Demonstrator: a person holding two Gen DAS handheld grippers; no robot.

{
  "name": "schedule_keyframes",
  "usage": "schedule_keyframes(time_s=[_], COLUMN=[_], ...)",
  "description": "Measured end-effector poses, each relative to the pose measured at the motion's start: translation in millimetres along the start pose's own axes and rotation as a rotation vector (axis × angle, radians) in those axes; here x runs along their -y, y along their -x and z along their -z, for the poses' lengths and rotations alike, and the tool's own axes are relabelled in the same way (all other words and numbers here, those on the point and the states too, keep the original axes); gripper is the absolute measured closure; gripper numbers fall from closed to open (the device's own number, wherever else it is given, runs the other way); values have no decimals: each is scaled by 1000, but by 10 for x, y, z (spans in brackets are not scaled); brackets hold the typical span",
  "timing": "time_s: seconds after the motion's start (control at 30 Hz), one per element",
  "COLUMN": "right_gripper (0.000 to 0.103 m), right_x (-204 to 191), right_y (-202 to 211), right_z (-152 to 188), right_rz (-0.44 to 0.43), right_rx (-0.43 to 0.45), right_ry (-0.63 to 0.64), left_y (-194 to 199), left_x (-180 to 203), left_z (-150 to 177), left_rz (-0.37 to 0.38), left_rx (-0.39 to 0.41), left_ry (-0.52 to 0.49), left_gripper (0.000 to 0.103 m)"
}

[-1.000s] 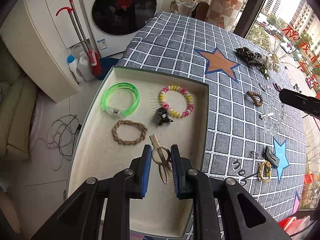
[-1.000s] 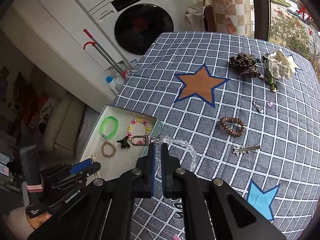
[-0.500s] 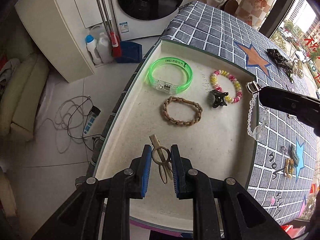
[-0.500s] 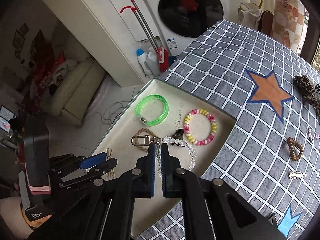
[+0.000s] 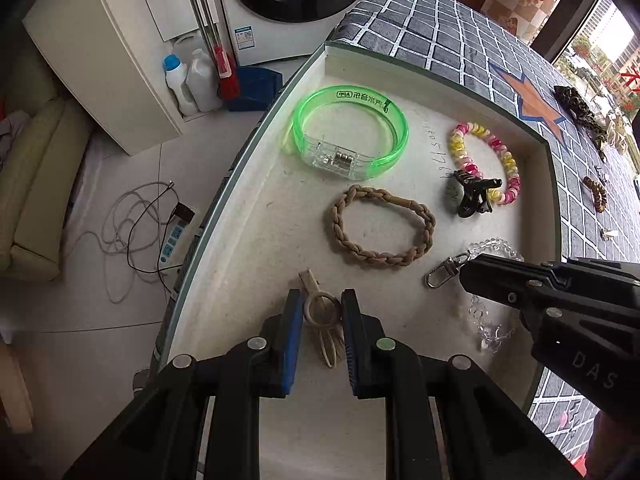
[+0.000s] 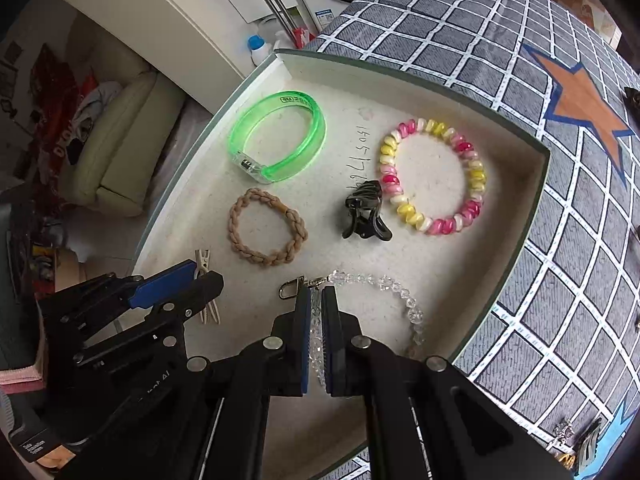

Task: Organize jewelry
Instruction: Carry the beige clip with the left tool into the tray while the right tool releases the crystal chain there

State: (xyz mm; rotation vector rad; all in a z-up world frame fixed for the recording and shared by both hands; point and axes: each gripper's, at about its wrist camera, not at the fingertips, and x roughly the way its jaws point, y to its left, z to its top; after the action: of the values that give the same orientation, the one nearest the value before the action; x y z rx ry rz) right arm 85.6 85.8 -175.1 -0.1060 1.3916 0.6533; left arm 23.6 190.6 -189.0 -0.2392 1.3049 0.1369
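Over the checked bench [image 6: 460, 44], inside the tray [image 6: 532, 216], a beige clip [image 5: 320, 312] is pinched by the left hand-held gripper [image 5: 320, 336]; a crystal bead chain [image 6: 384, 284] is clamped by the right hand-held gripper [image 6: 316, 332].

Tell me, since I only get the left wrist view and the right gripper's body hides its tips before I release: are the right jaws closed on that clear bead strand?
Observer: Yes. In the right wrist view the right gripper has its jaws shut on the clear bead strand, just behind its metal clasp.
Operator: Where does the rest of the strand run?
Observer: It curves over the tray floor toward the tray wall beside the tablecloth, stops short of it, then dips out of sight behind the gripper.
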Motion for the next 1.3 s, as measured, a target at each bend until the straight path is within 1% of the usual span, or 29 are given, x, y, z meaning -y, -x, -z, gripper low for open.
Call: schedule_keyframes(time_s=[0.33, 0.53, 0.7, 0.77, 0.83, 1.0, 1.03, 1.07, 1.1, 1.13, 1.17, 1.2, 1.3], right_gripper=[98, 97, 96, 94, 86, 84, 84, 84, 82, 80, 78, 76, 74], right_x=[158, 219, 233, 252, 267, 322, 335, 339, 347, 362, 379, 398, 461], right_y=[-25, -16, -17, 25, 54, 226, 273, 326, 378, 431, 481, 531, 645], right_z=[-145, -191, -191, -168, -171, -143, -141, -133, -125, -114, -103, -84, -22], right_rz=[11, -14, -23, -22, -24, -43, -50, -55, -57, -59, -59, -59, -52], right_rx=[24, 16, 5, 5, 10, 43, 53, 63, 74, 85, 93, 102, 121], right_ry=[-60, -86, -93, -92, -90, -107, -114, -119, -123, -126, -128, -130, -138], left_y=[-70, -79, -67, -65, -64, -20, -7, 9, 26, 73, 127, 153, 185], left_x=[72, 89, 71, 60, 54, 83, 94, 105, 116, 121, 129, 148, 193], left_z=[-246, -280, -263, -253, -246, -227, -223, -216, -214, -205, -195, -195, -202], left_rz=[-8, -19, -31, -30, -29, -34, -36, -38, -41, -47, -51, -52, -56], left_rx=[26, 35, 29, 22, 13, 14, 15, 16, 19, 41, 70, 75, 66], left_ry=[-24, -41, -32, -23, -19, -29, -35, -41, -41, -35, -36, -47, -62], left_gripper=[77, 76, 76, 76, 76, 76, 73, 62, 21, 0, 0, 0, 0])
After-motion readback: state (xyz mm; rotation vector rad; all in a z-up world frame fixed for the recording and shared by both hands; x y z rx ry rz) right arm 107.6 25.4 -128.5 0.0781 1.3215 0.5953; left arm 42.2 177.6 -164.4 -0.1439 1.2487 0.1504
